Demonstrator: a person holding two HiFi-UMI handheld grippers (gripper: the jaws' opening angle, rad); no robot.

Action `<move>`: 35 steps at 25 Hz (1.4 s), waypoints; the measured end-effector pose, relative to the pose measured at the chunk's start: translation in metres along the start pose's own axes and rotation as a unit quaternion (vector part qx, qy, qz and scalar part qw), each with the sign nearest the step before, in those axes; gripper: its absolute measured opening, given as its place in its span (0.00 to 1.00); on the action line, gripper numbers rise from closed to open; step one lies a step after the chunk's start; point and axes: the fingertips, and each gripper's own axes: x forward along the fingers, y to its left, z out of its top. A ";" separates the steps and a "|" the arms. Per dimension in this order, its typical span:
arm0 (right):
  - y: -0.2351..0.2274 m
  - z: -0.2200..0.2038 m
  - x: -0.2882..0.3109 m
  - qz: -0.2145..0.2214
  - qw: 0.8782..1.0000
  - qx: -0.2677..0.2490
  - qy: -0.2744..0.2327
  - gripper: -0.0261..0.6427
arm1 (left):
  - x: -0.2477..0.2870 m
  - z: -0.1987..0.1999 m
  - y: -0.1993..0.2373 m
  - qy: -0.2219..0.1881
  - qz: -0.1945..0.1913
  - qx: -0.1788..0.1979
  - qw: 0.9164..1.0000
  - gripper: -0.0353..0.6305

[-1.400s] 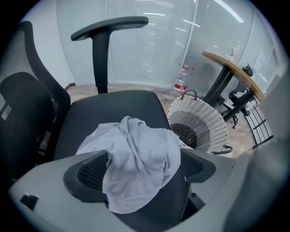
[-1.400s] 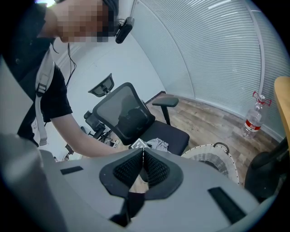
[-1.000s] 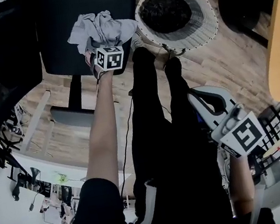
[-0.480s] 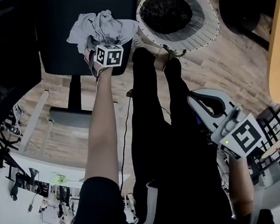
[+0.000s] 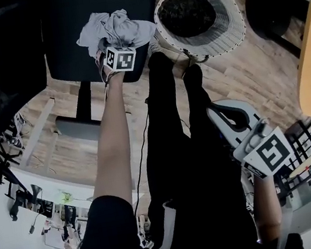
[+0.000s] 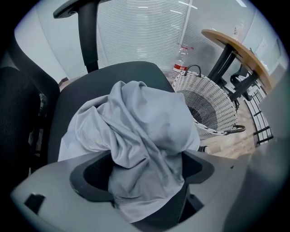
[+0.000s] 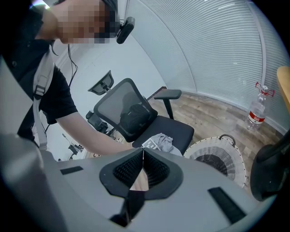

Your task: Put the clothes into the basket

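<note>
Left gripper (image 6: 147, 164) points steeply down at the grey garment (image 6: 145, 122), which lies crumpled on the black seat of the office chair (image 6: 113, 74). Its own view shows the jaws standing wide apart, one on each side of the bundle, and they have just been closing a little. A thick fold of the cloth fills the gap between them, but the grip is not yet clamped. From the head view only the marker cube and the person's forearm show above the garment, so the jaws cannot be read there. That view does place the white wicker basket (image 5: 227, 26) on the wooden floor just beside the chair's front corner, with something dark inside it, and the garment is well outside its rim.

Right gripper (image 7: 142, 156) is held back at the person's side, apart from the chair. Its view shows the two jaws pressed together with nothing between them. This view also takes in the chair's mesh backrest (image 7: 129, 113) and armrest, which the head view crops. Both gripper views show a plastic bottle (image 7: 257, 111) with a red label standing on the floor beyond the basket. The left gripper view adds a round wooden tabletop (image 6: 235, 50) above the basket.
</note>
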 end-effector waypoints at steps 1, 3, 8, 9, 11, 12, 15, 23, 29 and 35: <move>0.001 -0.001 0.000 0.000 1.000 -0.001 0.000 0.07 | -0.001 0.000 0.002 -0.002 0.005 -0.001 1.000 0.72; 0.002 -0.001 -0.002 0.000 1.000 -0.001 0.000 0.07 | -0.005 0.000 0.006 -0.005 0.019 -0.004 1.000 0.57; 0.003 0.000 -0.005 -0.005 1.000 -0.003 -0.004 0.06 | -0.009 0.000 0.010 -0.004 0.030 0.003 1.000 0.33; 0.003 0.001 -0.006 -0.006 1.000 -0.004 -0.006 0.07 | -0.010 0.000 0.009 -0.004 0.027 0.003 1.000 0.29; 0.004 0.003 -0.008 -0.009 1.000 -0.006 -0.010 0.07 | -0.012 0.001 0.009 -0.004 0.020 0.004 1.000 0.24; 0.005 0.004 -0.008 -0.010 1.000 -0.007 -0.011 0.06 | -0.013 0.001 0.009 -0.003 0.017 0.005 1.000 0.23; 0.007 0.008 -0.012 -0.013 1.000 -0.009 -0.015 0.06 | -0.015 0.003 0.008 -0.001 0.012 0.007 1.000 0.22; 0.019 0.021 -0.019 -0.015 0.999 -0.031 -0.026 0.06 | -0.038 0.010 0.001 -0.008 0.006 0.004 1.000 0.20; 0.030 0.042 -0.023 -0.009 0.997 -0.059 -0.042 0.06 | -0.063 0.023 0.006 -0.036 0.023 -0.003 0.999 0.14; 0.040 0.066 -0.038 -0.014 0.994 -0.086 -0.070 0.06 | -0.093 0.024 0.005 -0.049 0.023 -0.022 0.998 0.13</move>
